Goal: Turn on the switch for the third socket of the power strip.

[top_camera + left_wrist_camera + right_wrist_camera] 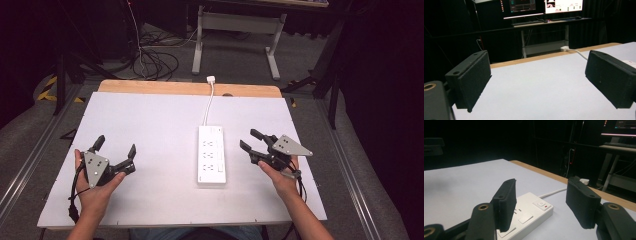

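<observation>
White table (150, 125), power strip (211, 155) beside right gripper (247, 140)

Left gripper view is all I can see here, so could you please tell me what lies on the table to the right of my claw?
Observer: A white power strip lies mid-table, its cable running to the far edge.
Operator: Is the right claw holding it?
Observer: No, the right claw is open and empty, just right of the strip, pointing toward it.
Operator: Is anything plugged into it?
Observer: No, the right gripper view shows its sockets empty, with a switch at one end.
</observation>
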A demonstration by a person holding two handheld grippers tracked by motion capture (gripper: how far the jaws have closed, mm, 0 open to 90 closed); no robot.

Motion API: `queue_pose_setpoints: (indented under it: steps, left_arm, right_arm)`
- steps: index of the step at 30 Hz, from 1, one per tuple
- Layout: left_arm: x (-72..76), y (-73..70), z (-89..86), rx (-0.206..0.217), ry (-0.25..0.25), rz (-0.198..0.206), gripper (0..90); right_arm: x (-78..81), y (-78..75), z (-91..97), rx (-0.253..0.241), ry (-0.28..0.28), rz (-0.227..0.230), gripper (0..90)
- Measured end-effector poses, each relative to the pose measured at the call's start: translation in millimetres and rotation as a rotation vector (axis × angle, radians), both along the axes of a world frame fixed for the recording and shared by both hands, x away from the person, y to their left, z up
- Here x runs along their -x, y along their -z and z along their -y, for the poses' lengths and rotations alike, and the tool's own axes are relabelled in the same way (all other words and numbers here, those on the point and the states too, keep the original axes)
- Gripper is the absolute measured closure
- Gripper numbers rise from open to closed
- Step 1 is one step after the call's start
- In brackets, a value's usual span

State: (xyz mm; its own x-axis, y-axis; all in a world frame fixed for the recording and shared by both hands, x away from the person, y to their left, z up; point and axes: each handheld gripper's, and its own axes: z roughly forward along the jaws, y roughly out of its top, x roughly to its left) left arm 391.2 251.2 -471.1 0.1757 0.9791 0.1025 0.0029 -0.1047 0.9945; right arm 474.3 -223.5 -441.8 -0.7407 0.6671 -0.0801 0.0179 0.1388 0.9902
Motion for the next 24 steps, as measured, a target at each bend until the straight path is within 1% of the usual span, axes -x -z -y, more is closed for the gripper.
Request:
queue_pose_setpoints:
  steps: [6, 7, 11, 14, 16, 22, 24]
  left_arm:
    - [0.1, -0.1, -0.2, 0.001, -0.002, 0.001, 7.1]
    - [0.1, 0.0, -0.2, 0.001, -0.002, 0.000, 7.1]
    - [0.3, -0.2, 0.0, 0.001, -0.001, 0.002, 7.1]
    - [0.4, -0.1, -0.3, 0.004, -0.005, 0.003, 7.2]
    - [0.3, -0.1, -0.4, 0.001, -0.004, 0.002, 7.3]
    - [0.2, -0.3, 0.1, -0.001, -0.001, 0.004, 7.3]
    - [0.2, -0.3, -0.2, 0.000, -0.002, 0.003, 7.3]
  right_arm:
    - [1.1, 1.2, 3.5, -0.017, 0.013, 0.016, 37.2]
    - [1.6, 1.3, 4.2, -0.019, 0.015, 0.011, 37.1]
    - [2.3, 1.1, 6.5, -0.028, 0.019, 0.016, 36.3]
    - [3.1, 1.6, 9.0, -0.037, 0.025, 0.020, 33.4]
    - [3.9, 1.9, 11.3, -0.049, 0.025, 0.021, 33.4]
    - [6.0, 1.5, 16.5, -0.058, 0.033, 0.021, 33.5]
    - [6.8, 1.4, 17.7, -0.062, 0.031, 0.028, 33.1]
